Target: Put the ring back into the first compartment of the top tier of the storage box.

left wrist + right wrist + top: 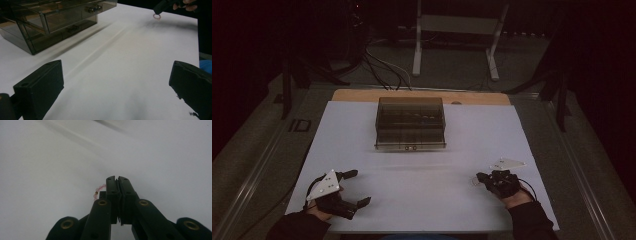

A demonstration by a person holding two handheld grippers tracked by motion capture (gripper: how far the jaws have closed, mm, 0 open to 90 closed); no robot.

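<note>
A small ring of pink beads (98, 190) with one gold bead sticks out beside the tip of my right gripper (117, 179), whose jaws are pressed together on it. In the left gripper view the bead ring (156, 16) dangles from the right gripper (158, 10) close over the white sheet. My left gripper (357, 188) rests at the near left of the table, jaws spread wide with nothing between them (115, 71). In the high view my right gripper (482, 177) sits at the near right.
A smoky see-through drawer box (410, 122) stands at the back middle of the white sheet (422, 170), drawers closed, small knobs (93, 9) on the front. A wooden edge (357, 95) shows behind it. Table legs and cables lie on the floor beyond.
</note>
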